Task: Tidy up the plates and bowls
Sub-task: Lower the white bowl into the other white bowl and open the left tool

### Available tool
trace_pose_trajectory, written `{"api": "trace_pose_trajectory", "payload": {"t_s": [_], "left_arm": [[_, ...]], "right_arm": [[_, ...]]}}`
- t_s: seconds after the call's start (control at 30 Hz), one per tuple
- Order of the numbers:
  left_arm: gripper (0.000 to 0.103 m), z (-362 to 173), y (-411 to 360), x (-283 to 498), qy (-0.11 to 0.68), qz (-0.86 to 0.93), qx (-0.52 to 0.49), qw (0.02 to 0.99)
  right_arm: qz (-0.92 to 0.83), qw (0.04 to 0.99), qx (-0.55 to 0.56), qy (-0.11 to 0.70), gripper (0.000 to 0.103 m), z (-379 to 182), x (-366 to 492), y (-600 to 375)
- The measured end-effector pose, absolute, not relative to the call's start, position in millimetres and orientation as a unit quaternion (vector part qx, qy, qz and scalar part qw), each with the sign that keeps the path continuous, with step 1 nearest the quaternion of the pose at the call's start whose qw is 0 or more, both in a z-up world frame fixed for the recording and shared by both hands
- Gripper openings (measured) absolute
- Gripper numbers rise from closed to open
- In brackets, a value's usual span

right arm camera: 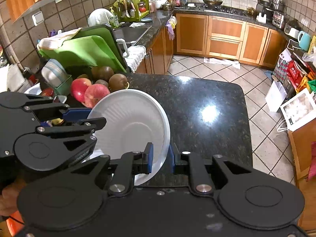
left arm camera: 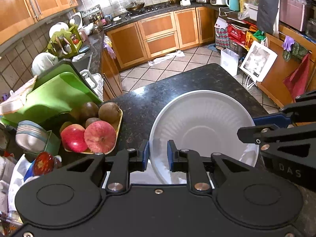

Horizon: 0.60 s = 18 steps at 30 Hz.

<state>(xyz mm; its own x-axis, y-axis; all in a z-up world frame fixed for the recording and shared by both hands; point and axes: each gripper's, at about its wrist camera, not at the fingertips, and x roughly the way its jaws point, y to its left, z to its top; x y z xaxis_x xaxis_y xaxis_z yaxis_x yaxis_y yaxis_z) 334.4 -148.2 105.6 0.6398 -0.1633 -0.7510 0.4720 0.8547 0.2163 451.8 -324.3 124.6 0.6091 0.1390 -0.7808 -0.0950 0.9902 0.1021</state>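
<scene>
A: Holding a white plate [left arm camera: 203, 126] up off the dark worktop [left arm camera: 158, 96] between both hands, I'd say; that looks like the carrying step, with the plate on its way to wherever the dishes are meant to stack.

B: How are the tongs set?

A: The left tongs [left arm camera: 157, 152] are clamped on the plate's near rim, one blue pad on each face. The right tongs [right arm camera: 161, 156] are clamped on the rim at the other side. Each pair also shows up at the edge of the other camera's view.

B: Is the plate level?

A: Tilted, from the right wrist view; its hollow face turns toward the camera. It appears clear of the worktop, though I can't be sure of that from either camera.

B: What does the next move ask for?

A: My guess: keep both grips even so the thin rim doesn't twist, and steer clear of the tray of apples and kiwis [left arm camera: 92, 130] just to the left. A stack of bowls [left arm camera: 29, 136] stands in a green holder beyond the fruit, which may be the goal.

B: Anything you can't make out?

A: The nearest stretch of rim is behind the tong housings. Whether it's one plate or several nested, I can't tell. Only a bit of one hand shows at the lower left of the right wrist view.
</scene>
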Motion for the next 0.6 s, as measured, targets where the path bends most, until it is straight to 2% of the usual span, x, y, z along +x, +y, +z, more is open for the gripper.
{"api": "trace_pose_trajectory", "payload": {"t_s": [0.6], "left_arm": [[0.026,115,-121,222,0.378,-0.205,0.223,0.875]], "right_arm": [[0.076,0.898,0.004,0.434,0.019,141,314,-301]]}}
